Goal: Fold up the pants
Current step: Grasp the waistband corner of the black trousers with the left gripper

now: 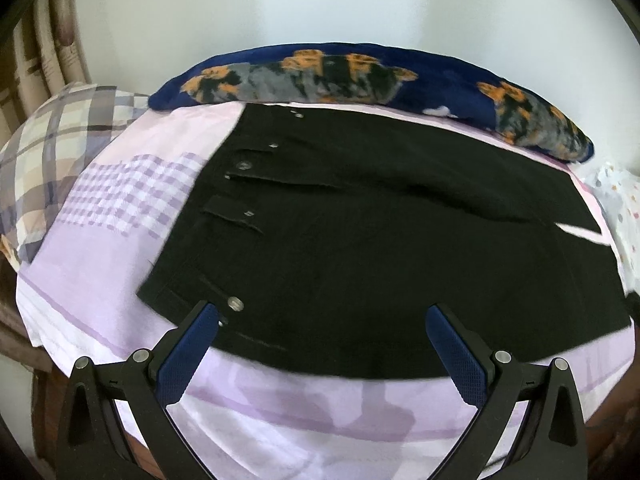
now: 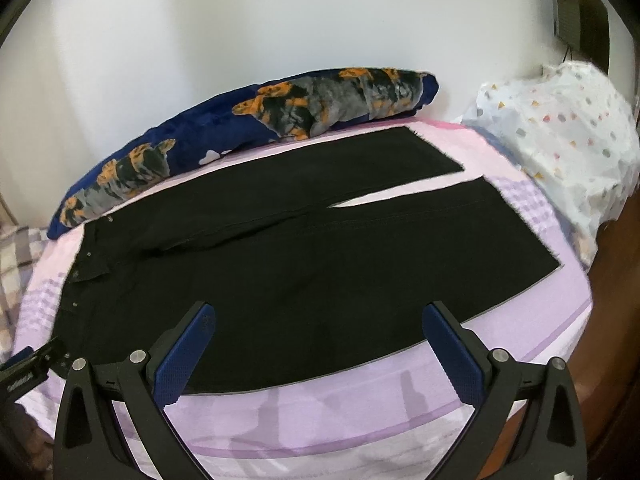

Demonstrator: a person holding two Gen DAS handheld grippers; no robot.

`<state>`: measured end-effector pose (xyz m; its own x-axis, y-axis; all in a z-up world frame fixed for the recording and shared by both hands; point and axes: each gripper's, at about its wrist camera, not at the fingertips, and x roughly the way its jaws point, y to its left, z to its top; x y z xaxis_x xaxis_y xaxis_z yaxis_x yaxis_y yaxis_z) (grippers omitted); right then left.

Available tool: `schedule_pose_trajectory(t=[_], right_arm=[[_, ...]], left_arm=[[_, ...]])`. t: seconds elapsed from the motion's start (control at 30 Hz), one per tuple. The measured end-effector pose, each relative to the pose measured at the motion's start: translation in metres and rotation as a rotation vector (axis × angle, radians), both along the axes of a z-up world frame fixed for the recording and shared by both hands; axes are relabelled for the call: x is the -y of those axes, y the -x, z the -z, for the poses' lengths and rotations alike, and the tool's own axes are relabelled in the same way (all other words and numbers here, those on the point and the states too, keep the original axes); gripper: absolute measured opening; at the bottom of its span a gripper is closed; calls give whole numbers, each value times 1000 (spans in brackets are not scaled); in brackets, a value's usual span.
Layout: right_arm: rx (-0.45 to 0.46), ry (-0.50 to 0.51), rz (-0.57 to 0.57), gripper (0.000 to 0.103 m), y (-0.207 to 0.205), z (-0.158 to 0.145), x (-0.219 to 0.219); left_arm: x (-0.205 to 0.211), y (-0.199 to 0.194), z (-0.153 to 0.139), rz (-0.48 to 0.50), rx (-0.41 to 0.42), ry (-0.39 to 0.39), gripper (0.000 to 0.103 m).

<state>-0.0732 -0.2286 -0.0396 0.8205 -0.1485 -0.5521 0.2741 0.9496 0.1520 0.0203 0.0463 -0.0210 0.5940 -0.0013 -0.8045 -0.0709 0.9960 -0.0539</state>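
From my left gripper [image 1: 322, 314] I see the black pants [image 1: 360, 240] spread flat on a lilac bed sheet [image 1: 100, 280], waistband toward the left of the view. The jaws stand wide apart with nothing between them; the left blue pad [image 1: 188, 354] overlaps the corner of the waistband near a metal button [image 1: 235, 303], but I cannot tell whether it touches the cloth or hangs above it. The fabric is so dark that seams and pockets barely read; only rivets, belt loops and a fly button [image 1: 242, 165] stand out. The pants' far right end runs toward the edge of the fisheye and is partly cut off.

My right gripper [image 2: 318, 312] is likewise spread wide and holds nothing, its tips over the near leg. In this view both legs show, parted by a narrow wedge of sheet, with the hems [image 2: 500, 216] toward the right. The waistband [image 2: 80, 264] is small and smeared at the left. At the lower left edge a black piece of hardware [image 2: 32, 364] pokes in; it is mostly cropped and I cannot say for certain what it is.

Behind the pants, against a white wall [image 2: 240, 32], lies a rolled navy blanket [image 2: 200, 136] with orange and grey patches. A plaid pillow [image 1: 52, 140] sits at the left, a white dotted bundle [image 2: 560, 140] at the right, its shape blurred.
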Motion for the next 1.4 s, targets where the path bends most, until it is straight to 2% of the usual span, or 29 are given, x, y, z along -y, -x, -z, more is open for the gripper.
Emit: schedule_pose_trajectory(t=[0.13,0.23,0.43,0.6,0.67,0.73,0.83,0.9,1.17,1.27,1.33,1.4], right_arm=[[-3,-113,-64,103,-6,5,6],[10,-133,-93,103,-14,4,8],[-21,-155,-146,103,-47,-3,8],[-42,-203,-147,103,-80,-9,11],[-61,-208,-131,103,-94,-9,12],[-76,-222,-131,103,-107,-8,11],[-94,-239,-118,103,-124,-5,11],[-107,-244,-115,103,-136,-2,9],[-149,-220,-112,103,-172,10,1],[-161,-220,-117,103,-185,14,-3],[-169,-217,-122,103,-192,16,-7],[-173,-211,-129,103,-198,19,-11]], left_arm=[[-33,-25,-7,-34,8,15,103],[-60,-49,-15,-48,21,44,103],[-108,-110,-27,-29,16,148,103],[-142,-167,-22,-55,-11,263,101],[-153,-190,-16,-65,-39,322,97],[-164,-215,-7,-63,-70,401,83],[-175,-247,10,-66,-116,488,70],[-181,-263,22,-69,-147,528,68],[-196,-299,63,-76,-223,580,60],[-196,-306,68,-41,-220,609,48],[-194,-310,67,-9,-223,652,33],[-190,-314,65,-2,-216,638,31]])
